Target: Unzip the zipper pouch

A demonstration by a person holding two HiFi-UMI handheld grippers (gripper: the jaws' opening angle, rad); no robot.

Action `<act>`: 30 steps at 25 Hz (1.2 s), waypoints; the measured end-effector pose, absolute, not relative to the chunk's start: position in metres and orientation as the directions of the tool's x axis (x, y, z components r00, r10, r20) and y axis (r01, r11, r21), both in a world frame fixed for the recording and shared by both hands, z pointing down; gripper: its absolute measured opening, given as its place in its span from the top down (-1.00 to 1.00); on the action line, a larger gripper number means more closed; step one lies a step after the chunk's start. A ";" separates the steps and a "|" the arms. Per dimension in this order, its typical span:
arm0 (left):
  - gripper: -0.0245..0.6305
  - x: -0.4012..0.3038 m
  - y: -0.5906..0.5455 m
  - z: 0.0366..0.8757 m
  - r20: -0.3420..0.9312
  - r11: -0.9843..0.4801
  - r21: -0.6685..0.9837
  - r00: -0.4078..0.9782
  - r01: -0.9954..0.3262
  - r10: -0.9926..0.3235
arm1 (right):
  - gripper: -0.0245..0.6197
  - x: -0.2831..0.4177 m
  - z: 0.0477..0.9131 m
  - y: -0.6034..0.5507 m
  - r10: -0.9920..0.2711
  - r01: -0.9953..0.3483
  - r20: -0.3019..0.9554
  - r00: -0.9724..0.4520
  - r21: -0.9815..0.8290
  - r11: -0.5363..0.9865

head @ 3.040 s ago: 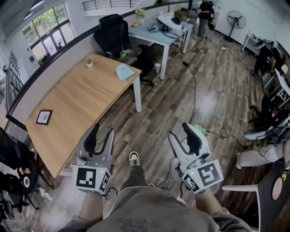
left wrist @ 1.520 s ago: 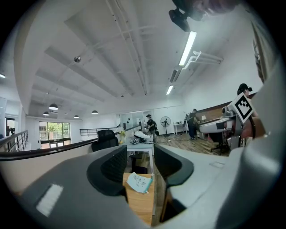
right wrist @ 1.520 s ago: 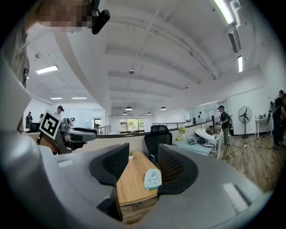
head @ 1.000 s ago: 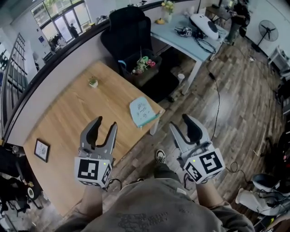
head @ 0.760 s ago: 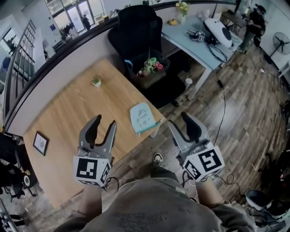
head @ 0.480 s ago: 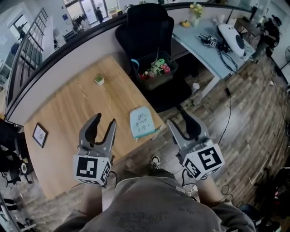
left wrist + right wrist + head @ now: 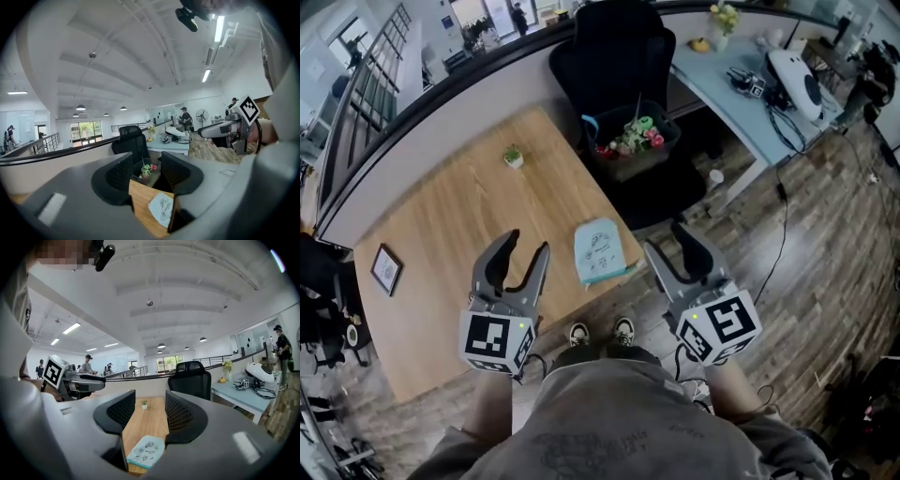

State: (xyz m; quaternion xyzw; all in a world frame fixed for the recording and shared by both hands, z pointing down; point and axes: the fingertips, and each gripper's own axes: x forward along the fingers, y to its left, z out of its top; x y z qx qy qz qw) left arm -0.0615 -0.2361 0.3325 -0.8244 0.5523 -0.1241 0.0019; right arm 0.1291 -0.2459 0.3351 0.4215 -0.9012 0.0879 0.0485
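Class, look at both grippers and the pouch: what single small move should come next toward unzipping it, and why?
Probably lower both grippers to the zipper pouch. It lies flat near the edge of the table, untouched; the left gripper and right gripper are open, empty and clear of it. Its pull is too small to make out.

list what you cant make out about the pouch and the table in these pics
- Zipper pouch: in the head view the zipper and its pull are too small, so open or shut cannot be told.
- In the left gripper view the pouch's right edge is hidden behind a jaw.
- In the right gripper view the print on the pouch is too small to read.
- Framed picture: what it shows is too small in the head view.
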 end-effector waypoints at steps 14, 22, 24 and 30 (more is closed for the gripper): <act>0.33 -0.061 -0.245 0.422 0.382 -0.648 -0.358 0.528 -0.672 -0.759 | 0.35 0.093 0.408 -0.237 -0.730 -0.790 0.307 -0.611 -0.179 0.586; 0.33 -0.053 -0.232 0.522 0.550 -0.835 -0.357 0.629 -0.418 -0.550 | 0.35 0.079 0.458 -0.230 -0.703 -0.805 0.400 -0.588 -0.212 0.554; 0.33 -0.051 -0.227 0.548 0.609 -0.860 -0.394 0.609 -0.323 -0.508 | 0.35 0.077 0.469 -0.228 -0.698 -0.810 0.417 -0.582 -0.217 0.546; 0.33 -0.042 -0.210 0.619 0.722 -0.914 -0.387 0.577 -0.119 -0.380 | 0.35 0.071 0.498 -0.225 -0.681 -0.816 0.459 -0.570 -0.222 0.534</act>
